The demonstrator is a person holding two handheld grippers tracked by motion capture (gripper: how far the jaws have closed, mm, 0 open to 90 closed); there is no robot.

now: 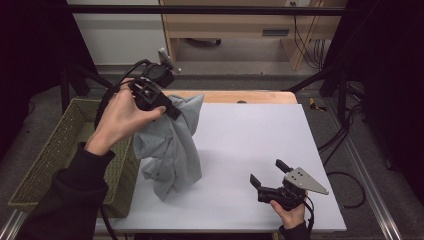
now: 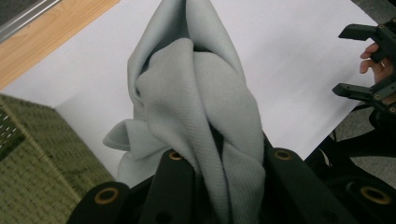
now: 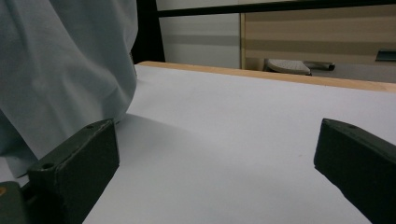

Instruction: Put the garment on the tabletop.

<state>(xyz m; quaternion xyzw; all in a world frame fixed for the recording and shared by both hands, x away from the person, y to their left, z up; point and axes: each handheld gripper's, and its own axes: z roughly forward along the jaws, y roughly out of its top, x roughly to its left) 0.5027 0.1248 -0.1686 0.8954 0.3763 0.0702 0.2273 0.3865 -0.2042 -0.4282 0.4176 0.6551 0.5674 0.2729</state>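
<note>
A light grey cloth (image 1: pixel 172 145) hangs bunched from my left gripper (image 1: pixel 167 109), which is shut on its top and held above the table's left side. The cloth's lower end rests on the white table top (image 1: pixel 250 135). In the left gripper view the grey cloth (image 2: pixel 196 107) runs down between the two black jaws. My right gripper (image 1: pixel 269 172) stands open low over the table's front right, nothing between its fingers. In the right gripper view the cloth (image 3: pixel 60 70) hangs at the left, beyond the left fingertip (image 3: pixel 79 158).
A green woven basket (image 1: pixel 55 150) sits at the table's left edge, right beside the cloth. A wooden strip (image 1: pixel 240 96) borders the table's far side. Cables (image 1: pixel 340 175) trail off the right edge. The right gripper (image 2: pixel 369 60) shows open in the left gripper view.
</note>
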